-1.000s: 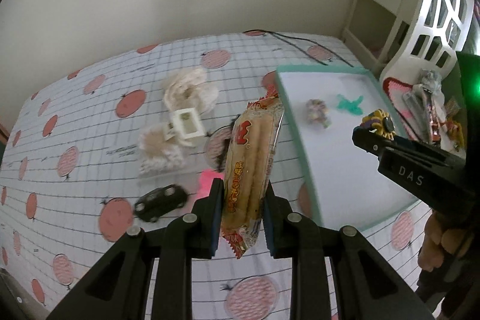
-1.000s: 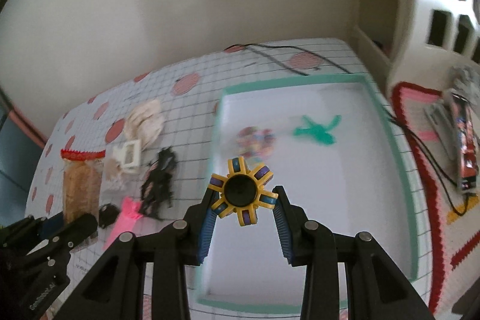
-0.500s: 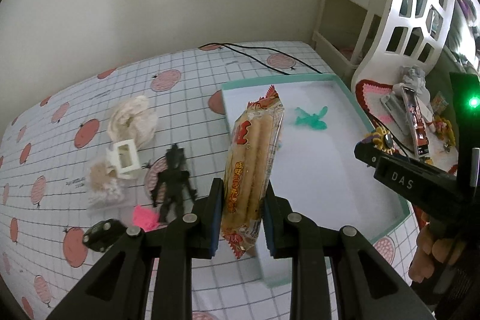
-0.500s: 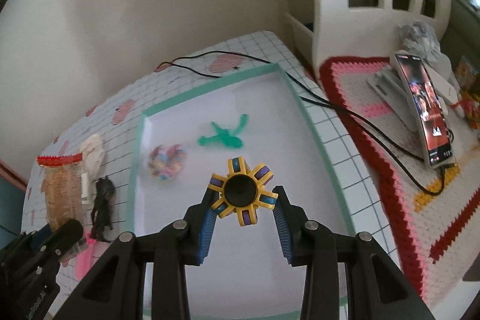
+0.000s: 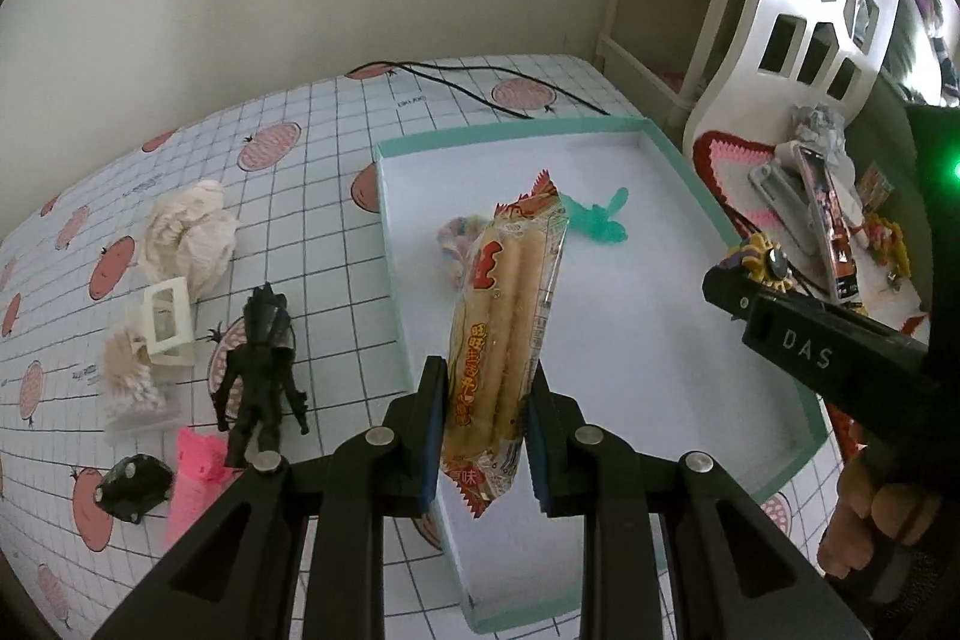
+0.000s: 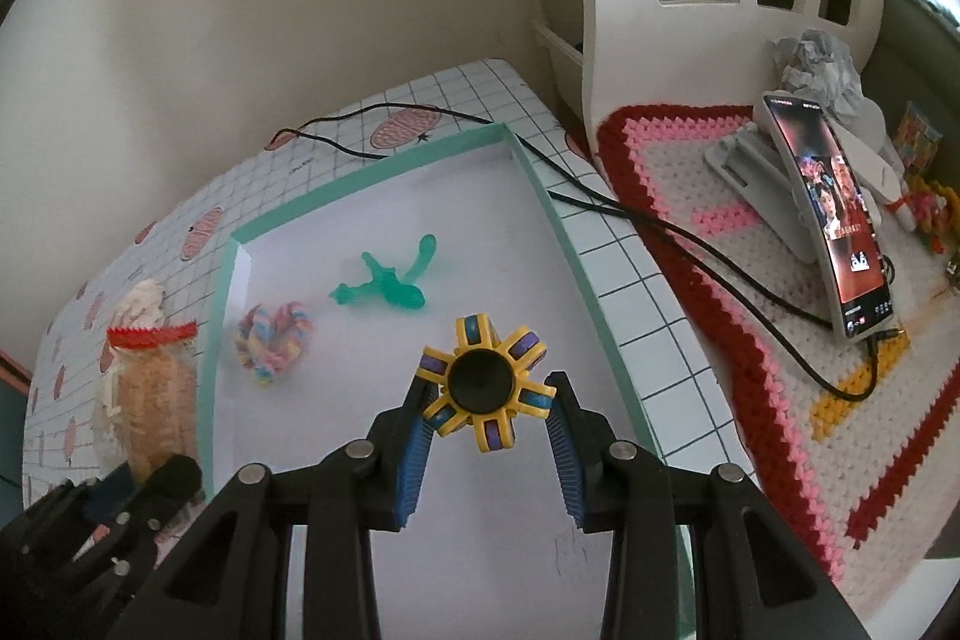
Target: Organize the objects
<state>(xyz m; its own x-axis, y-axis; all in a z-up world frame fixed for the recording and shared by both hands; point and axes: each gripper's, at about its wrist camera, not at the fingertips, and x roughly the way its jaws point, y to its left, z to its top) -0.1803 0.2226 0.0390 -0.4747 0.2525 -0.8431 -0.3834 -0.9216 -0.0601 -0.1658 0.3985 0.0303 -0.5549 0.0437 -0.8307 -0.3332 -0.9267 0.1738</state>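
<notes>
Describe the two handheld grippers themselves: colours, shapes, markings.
Both are black plastic. The left gripper and right gripper each have two angular, triangle-cutout arms with silver bolts and blue ribbed pads. Seen from the left wrist view, the right gripper's side carries white "DAS" lettering, with a green light glowing on its body. No cables or sleeves show.

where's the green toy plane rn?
In the tray, far half, lying on its floor just right of the rope knot: green plane, beyond the spinner the right gripper holds.

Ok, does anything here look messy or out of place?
Mostly the crumpled tissue lying loose on the tablecloth among the toys, outside the tray. A black cable also trails past the tray's corner.
</notes>
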